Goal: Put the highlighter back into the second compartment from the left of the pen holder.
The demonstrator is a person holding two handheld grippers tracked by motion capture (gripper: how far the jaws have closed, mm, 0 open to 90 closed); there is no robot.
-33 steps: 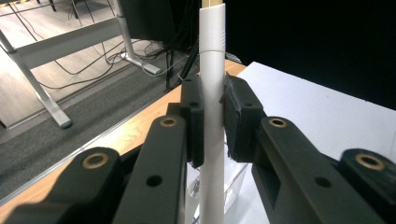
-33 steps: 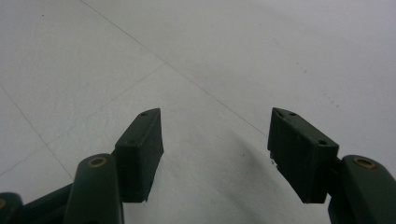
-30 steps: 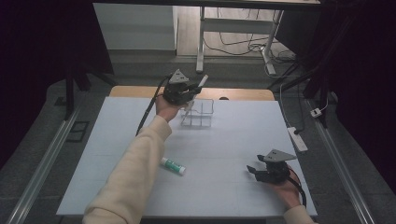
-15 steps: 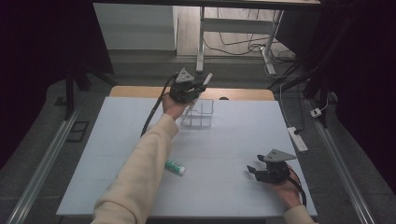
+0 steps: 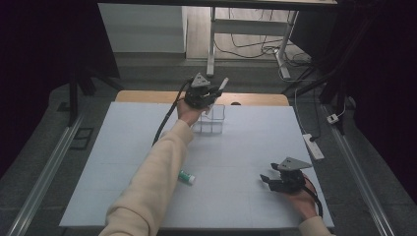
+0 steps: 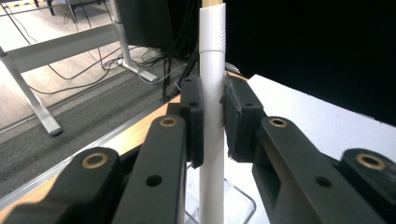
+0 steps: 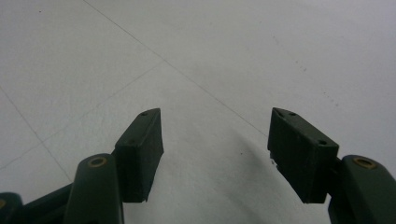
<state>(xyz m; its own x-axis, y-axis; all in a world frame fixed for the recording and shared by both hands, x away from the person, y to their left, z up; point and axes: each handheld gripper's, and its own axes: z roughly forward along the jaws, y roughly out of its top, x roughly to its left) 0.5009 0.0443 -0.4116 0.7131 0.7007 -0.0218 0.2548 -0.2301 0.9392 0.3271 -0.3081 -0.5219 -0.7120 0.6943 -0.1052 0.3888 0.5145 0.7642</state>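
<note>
My left gripper is held above the far middle of the table, shut on a white tube that sticks up past the jaws. In the left gripper view the white tube stands upright, clamped between the pads. Just below it is a clear compartment rack. This clear rack stands on the white table, right beneath that hand. A small green-and-white tube lies on the table near the sleeve. My right gripper rests at the near right, open and holding nothing.
The white table top ends in a wooden strip at the far edge. A power strip lies off the right side, and a desk frame with cables stands on the floor beyond.
The left hand has carried the white tube a little to the right and slightly down, over the clear rack. The right gripper has stayed in place.
</note>
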